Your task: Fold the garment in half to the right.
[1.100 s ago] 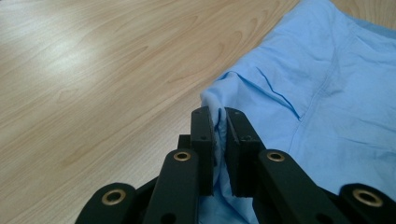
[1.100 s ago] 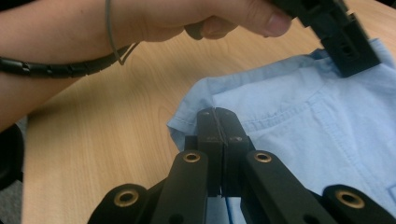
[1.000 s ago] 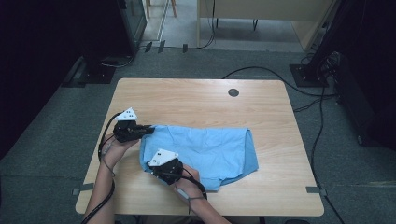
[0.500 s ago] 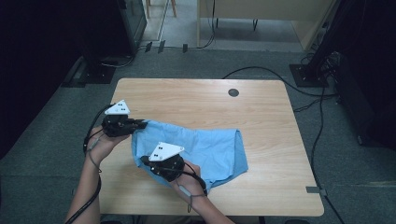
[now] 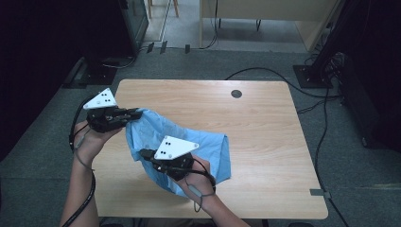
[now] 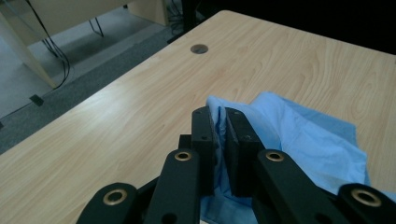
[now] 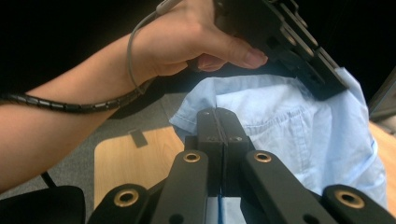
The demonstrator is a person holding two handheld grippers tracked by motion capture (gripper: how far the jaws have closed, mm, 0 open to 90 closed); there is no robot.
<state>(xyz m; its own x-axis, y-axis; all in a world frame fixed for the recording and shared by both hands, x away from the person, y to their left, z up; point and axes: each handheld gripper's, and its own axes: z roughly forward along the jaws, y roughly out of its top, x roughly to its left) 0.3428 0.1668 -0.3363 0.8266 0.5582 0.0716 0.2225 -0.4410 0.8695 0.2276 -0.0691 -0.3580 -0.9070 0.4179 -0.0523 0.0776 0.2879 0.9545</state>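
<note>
A light blue shirt [image 5: 208,146] lies partly on the wooden table [image 5: 265,123], its left part lifted off the surface. My left gripper [image 5: 138,112] is shut on the shirt's far left edge; in the left gripper view the jaws [image 6: 217,112] pinch a fold of blue cloth [image 6: 299,135]. My right gripper [image 5: 143,153] is shut on the near left edge. In the right gripper view its jaws [image 7: 218,112] meet with a sliver of blue between them, and the shirt [image 7: 289,126] with a chest pocket hangs in front. The other hand and the left gripper's body sit above it.
A round cable hole [image 5: 236,93] sits near the table's far edge, also in the left gripper view [image 6: 199,48]. Black cables [image 5: 326,123] run over the grey floor to the right. Dark equipment stands at both sides, and a pale desk [image 5: 265,19] stands behind.
Both grippers have risen, carrying the shirt's left edge up off the table. The cloth now bunches and hangs between them, and its right end has slid leftward.
</note>
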